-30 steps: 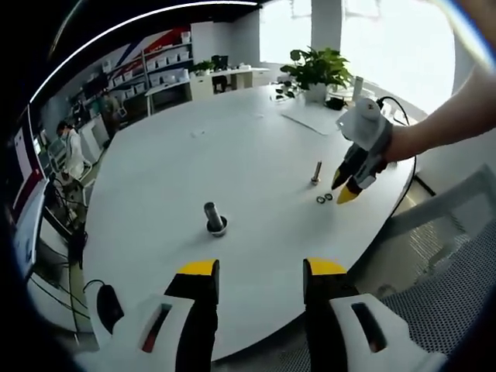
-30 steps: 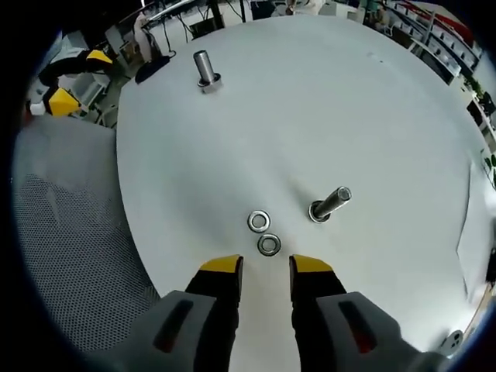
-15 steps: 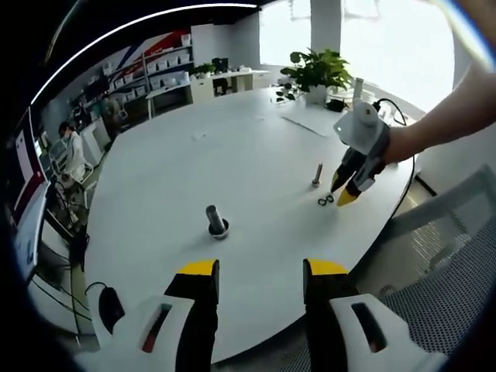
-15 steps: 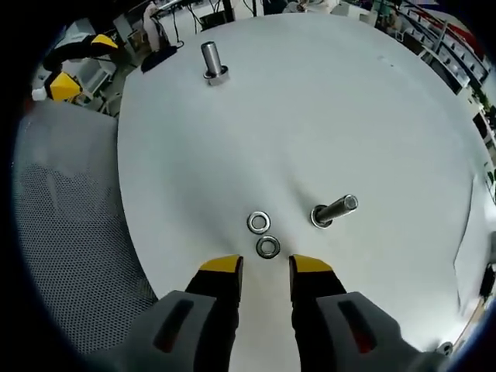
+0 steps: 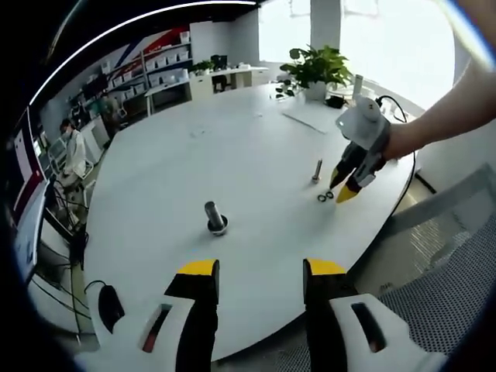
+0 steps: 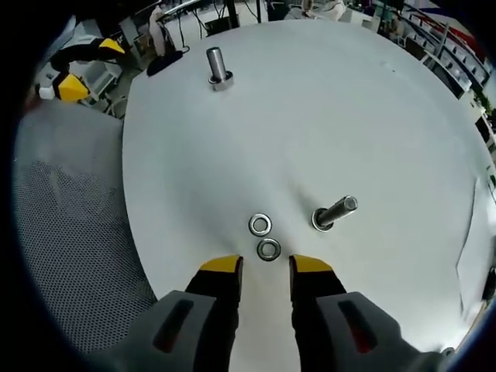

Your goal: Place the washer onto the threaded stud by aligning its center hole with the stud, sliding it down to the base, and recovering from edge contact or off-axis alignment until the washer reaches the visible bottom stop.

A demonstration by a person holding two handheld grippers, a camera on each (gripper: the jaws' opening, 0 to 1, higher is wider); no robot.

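My right gripper (image 6: 262, 267) points downward, jaws parted with a narrow gap, holding nothing. My left gripper (image 5: 260, 270) is level, jaws spread wide and empty. In the left gripper view, my right forearm (image 5: 449, 116) extends in from the right.

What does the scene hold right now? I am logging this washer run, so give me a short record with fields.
surface: round white table
washers: two, flat on the table, near washer just ahead of the right gripper, far washer beside it
studs: thin stud near the washers; thick stud further off, in front of the left gripper
right gripper: open, holding nothing
left gripper: open, holding nothing
washer on stud: not yet
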